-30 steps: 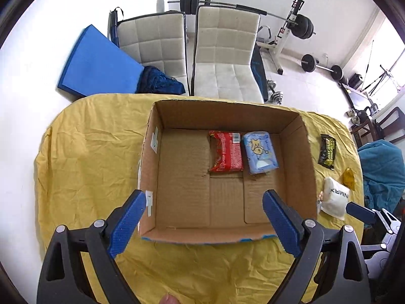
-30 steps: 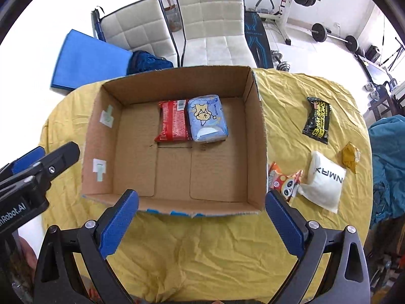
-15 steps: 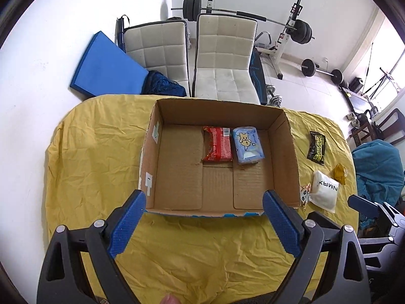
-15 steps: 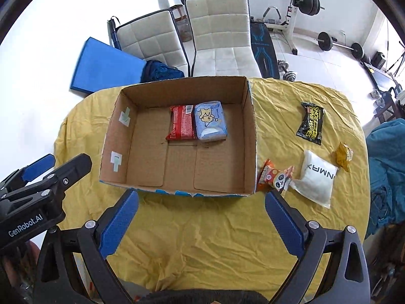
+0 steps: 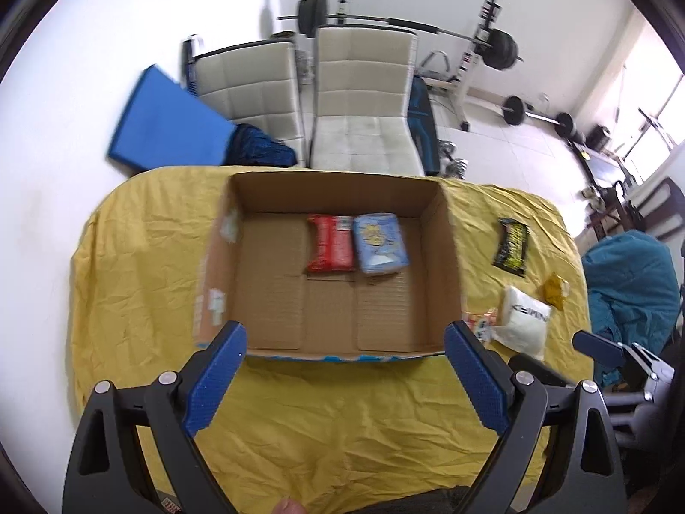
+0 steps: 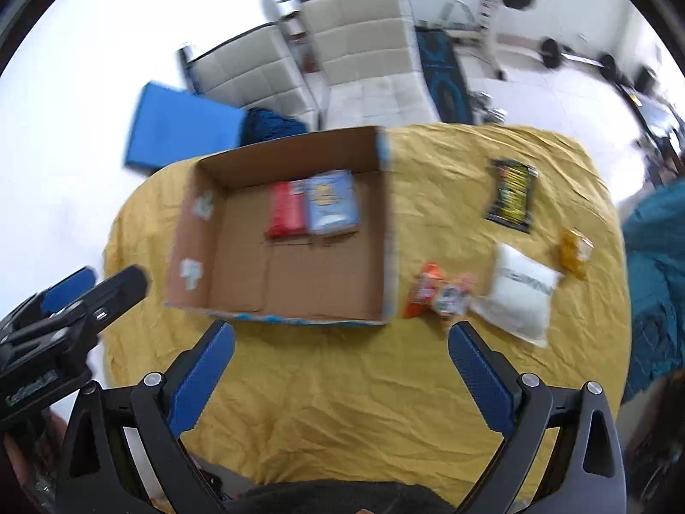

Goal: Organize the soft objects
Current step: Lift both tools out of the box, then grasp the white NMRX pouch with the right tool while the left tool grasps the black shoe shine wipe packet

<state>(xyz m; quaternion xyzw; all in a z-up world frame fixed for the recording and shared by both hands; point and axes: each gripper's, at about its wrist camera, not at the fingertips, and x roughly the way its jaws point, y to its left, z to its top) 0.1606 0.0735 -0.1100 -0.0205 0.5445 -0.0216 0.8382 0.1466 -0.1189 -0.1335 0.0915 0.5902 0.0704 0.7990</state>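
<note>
Two soft packs lie in the cardboard box (image 6: 282,231), four wait right of it on the bench (image 6: 342,385), nearest the orange snack pack (image 6: 421,293), judged light, crinkly, best pinched mid-body; left tongs (image 5: 344,379) and right tongs (image 6: 340,375) gape wide, empty.

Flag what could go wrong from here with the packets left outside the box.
The orange snack packet lies right against the cardboard box wall, so a finger may hit the wall. It also touches the white pouch; the open right gripper could drag both.
</note>
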